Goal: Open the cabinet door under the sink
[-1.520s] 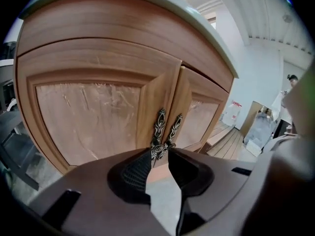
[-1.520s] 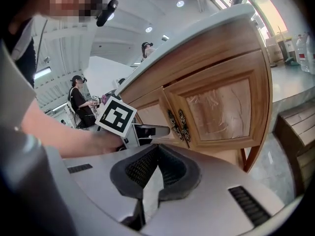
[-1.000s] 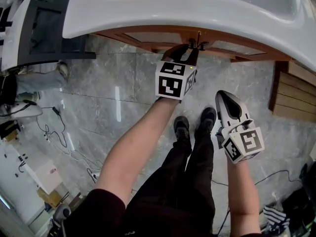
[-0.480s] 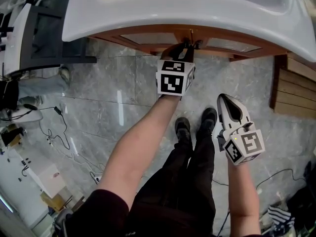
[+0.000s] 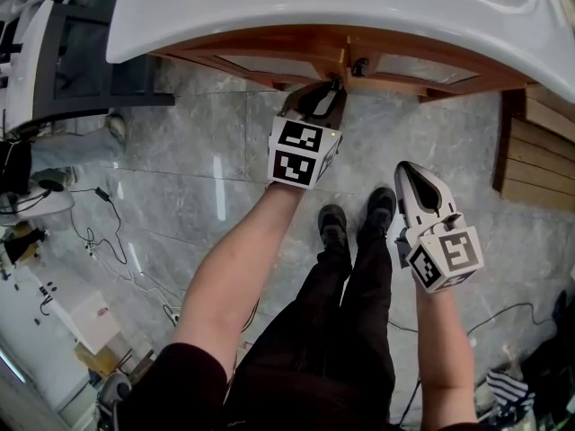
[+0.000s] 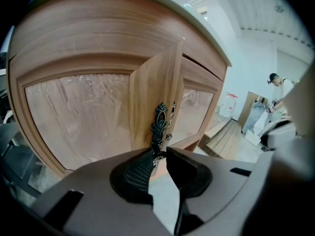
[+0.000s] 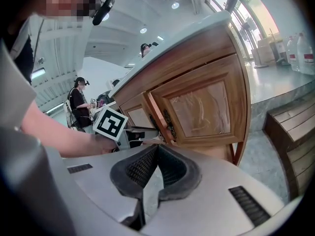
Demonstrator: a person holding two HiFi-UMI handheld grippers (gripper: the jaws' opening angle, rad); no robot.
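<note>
A wooden cabinet (image 5: 269, 61) with two frosted-panel doors sits under the white sink (image 5: 314, 7). The left door (image 6: 155, 92) stands slightly ajar, its edge out past the right door (image 6: 197, 112). An ornate dark metal handle (image 6: 160, 124) hangs on the left door's edge. My left gripper (image 5: 321, 92) (image 6: 160, 154) has its jaws just closed in on the handle's lower end, and the pads grip it. My right gripper (image 5: 404, 171) (image 7: 156, 149) hangs shut and empty, lower right and away from the cabinet, which shows in its view (image 7: 197, 102).
Wooden steps (image 5: 539, 160) lie on the marble floor at the right. A dark shelf unit (image 5: 81, 61) stands at the left, with cables (image 5: 108, 241) on the floor below it. My own feet (image 5: 334, 227) stand just before the cabinet. People (image 7: 78, 102) stand in the background.
The left gripper closed on the handle and drew back toward me, and the left door has swung out a little from the cabinet front. The right gripper has stayed put.
</note>
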